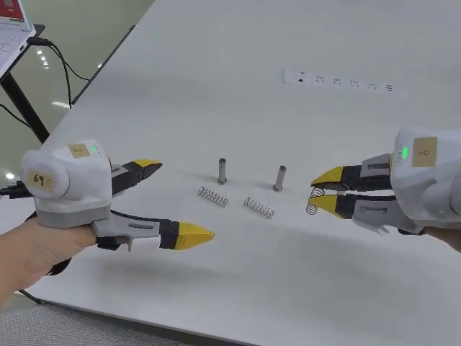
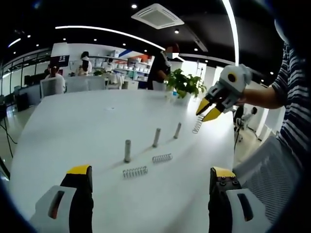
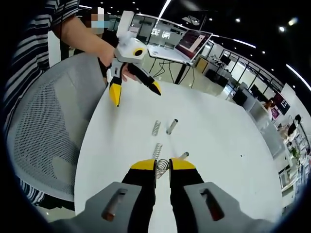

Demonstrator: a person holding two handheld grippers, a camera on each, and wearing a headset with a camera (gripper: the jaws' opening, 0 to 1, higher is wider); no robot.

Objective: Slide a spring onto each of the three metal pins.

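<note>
Two short metal pins (image 1: 222,171) (image 1: 280,178) stand upright on the white table (image 1: 238,288). The left gripper view shows three pins in a row (image 2: 127,150) (image 2: 156,137) (image 2: 177,130). Two springs (image 1: 212,196) (image 1: 258,207) lie flat in front of the pins. My right gripper (image 1: 325,190) is shut on a third spring (image 1: 312,202), seen between its jaws in its own view (image 3: 162,170), close to the rightmost pin (image 3: 183,156). My left gripper (image 1: 171,201) hovers open at the near left, holding nothing.
A white power strip (image 1: 338,81) lies at the far side of the table. A laptop on a stand (image 1: 11,29) with cables is beyond the table's left edge. A grey mesh chair (image 3: 43,145) stands at the near side.
</note>
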